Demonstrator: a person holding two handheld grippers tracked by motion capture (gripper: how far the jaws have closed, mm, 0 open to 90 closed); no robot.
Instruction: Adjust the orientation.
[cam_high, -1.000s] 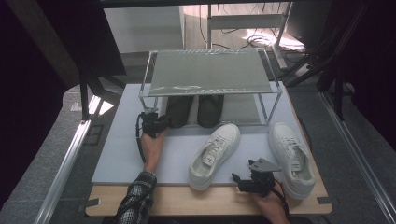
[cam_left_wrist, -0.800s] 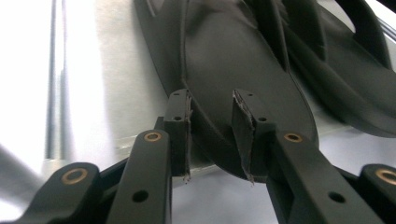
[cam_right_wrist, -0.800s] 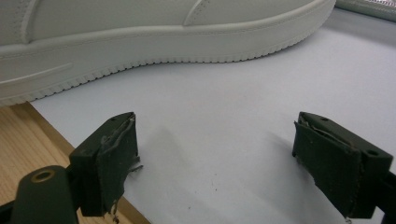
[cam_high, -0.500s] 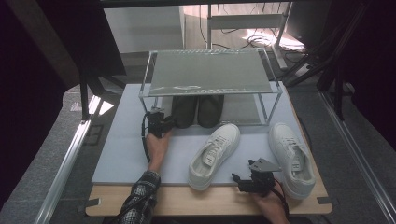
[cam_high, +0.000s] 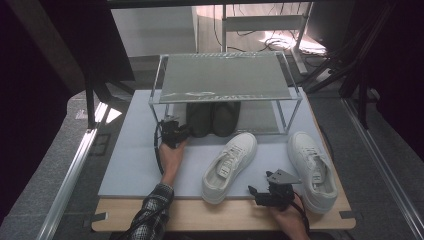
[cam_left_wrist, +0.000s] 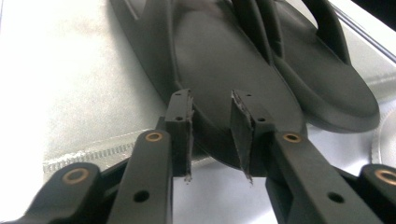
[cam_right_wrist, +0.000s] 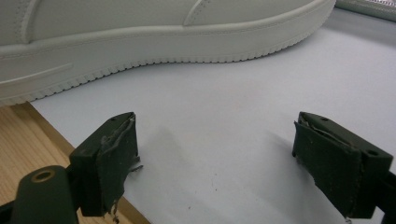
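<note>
Two black slippers (cam_high: 212, 118) under rack (cam_high: 225, 77); left gripper (cam_left_wrist: 211, 135) clamping one, right gripper (cam_right_wrist: 215, 163) apart.

- The left gripper (cam_high: 176, 134) pointed toward 1 o'clock, forearm stretched out, jaws narrowed and just closing.
- The right gripper (cam_high: 262, 192) pointed toward 9 o'clock, jaws spread wide.

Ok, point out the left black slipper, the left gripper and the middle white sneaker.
left black slipper (cam_high: 199, 120), high view, on its heel end.
left gripper (cam_left_wrist: 211, 135), left gripper view, midway between its fingertips.
middle white sneaker (cam_high: 231, 165), high view, on its laces.
</note>
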